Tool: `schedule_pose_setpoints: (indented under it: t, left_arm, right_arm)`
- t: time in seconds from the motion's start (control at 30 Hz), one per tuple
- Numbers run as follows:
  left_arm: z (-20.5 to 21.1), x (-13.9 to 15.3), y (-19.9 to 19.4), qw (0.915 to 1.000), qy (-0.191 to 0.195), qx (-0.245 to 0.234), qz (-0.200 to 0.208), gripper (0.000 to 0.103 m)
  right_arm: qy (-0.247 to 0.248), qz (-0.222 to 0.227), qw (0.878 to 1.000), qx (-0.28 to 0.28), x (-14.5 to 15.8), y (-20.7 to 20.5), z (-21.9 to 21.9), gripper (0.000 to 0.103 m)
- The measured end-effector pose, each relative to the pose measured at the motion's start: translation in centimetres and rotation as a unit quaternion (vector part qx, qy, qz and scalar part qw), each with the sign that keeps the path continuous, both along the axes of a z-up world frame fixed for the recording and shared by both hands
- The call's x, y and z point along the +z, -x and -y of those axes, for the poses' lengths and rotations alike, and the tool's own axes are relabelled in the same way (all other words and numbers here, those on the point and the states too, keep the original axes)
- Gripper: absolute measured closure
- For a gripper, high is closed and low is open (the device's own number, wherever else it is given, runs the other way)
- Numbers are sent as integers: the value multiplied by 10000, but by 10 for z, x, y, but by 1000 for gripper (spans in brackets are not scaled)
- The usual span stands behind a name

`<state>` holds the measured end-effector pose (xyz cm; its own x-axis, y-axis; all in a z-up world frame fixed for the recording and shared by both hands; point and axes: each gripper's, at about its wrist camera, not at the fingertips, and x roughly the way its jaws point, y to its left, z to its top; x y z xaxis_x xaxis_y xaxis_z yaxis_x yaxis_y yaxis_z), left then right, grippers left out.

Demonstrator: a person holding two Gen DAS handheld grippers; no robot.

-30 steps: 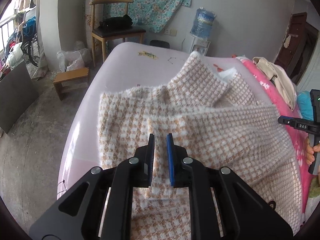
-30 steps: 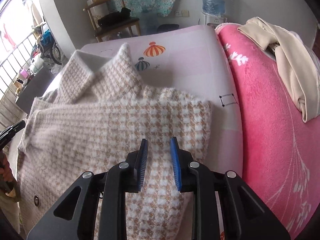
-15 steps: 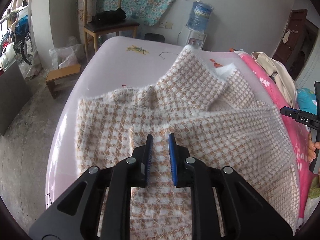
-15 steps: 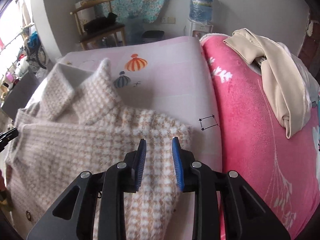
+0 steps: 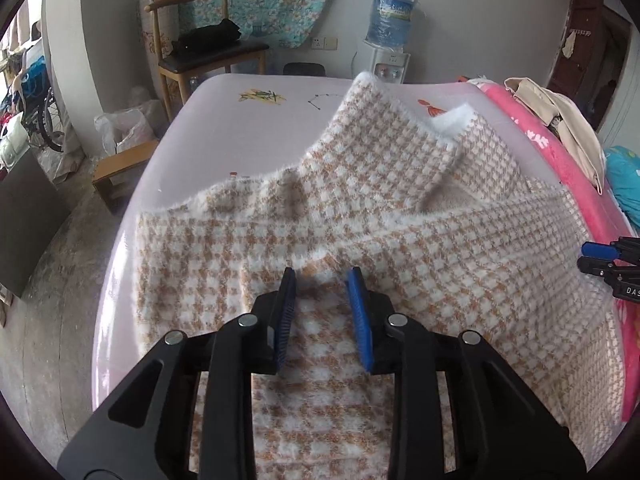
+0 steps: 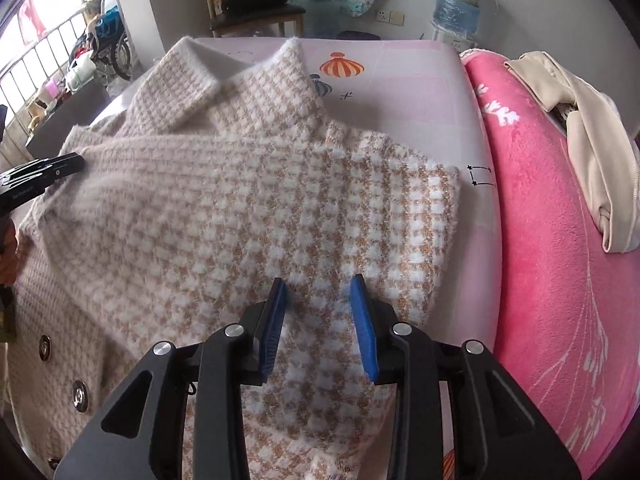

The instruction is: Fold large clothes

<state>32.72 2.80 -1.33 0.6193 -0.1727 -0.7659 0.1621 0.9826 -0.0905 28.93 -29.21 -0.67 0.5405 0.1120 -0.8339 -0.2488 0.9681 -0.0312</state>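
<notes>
One houndstooth coat (image 5: 400, 216) lies on one bed (image 5: 256, 128). Two grippers show, the left gripper (image 5: 322, 312) and the right gripper (image 6: 320, 320). Three metal buttons (image 6: 80, 396) are visible on the coat. The room holds one wooden chair (image 5: 200, 40), one water bottle (image 5: 390, 20), one pink blanket (image 6: 560, 260) and one beige garment (image 6: 580, 128).

Wooden chair (image 5: 192, 40) against the wall, dark bundle on its seat; water dispenser (image 5: 389, 30) beside it. Pink blanket (image 6: 560, 260) carrying a beige garment (image 6: 580, 132). Low wooden stool (image 5: 120, 168) on the floor.
</notes>
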Motion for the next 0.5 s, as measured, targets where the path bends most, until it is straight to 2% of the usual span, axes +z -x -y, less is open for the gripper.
schedule_pose_setpoints:
  t: [0.07,0.13,0.2,0.27,0.33,0.4,0.47,0.5]
  left_arm:
    - [-11,12,8,9998,119,27,133,76]
    - [-21,16,12,9996,282,58,56,75]
    - [-30,10,7,9989,360,182,-254,67]
    - [-37,-4,-3,9959,554,287,-662,67]
    - [-40,-14,-9,9937,670,365,-817,67]
    - [-37,-18,-10,9944,652,385,-736,68]
    - [-32,-17,-11,9952,622,302,-694,77]
    - [-29,-17,-11,9959,529,283,-678,77]
  right_arm:
    - [-38,139,9998,121,9,6,-4,70]
    - [-100,234,9993,260,14,11,-9,68]
    - [-54,270,9991,336,12,11,-14,64]
    - [57,230,9991,342,4,4,-18,63]
    - [32,145,9995,291,-6,-2,-17,63]
    - [-81,174,9995,245,-7,-3,-14,62]
    - [-126,181,9995,231,-7,-4,-11,62]
    - [-123,180,9995,225,-7,-4,-10,61]
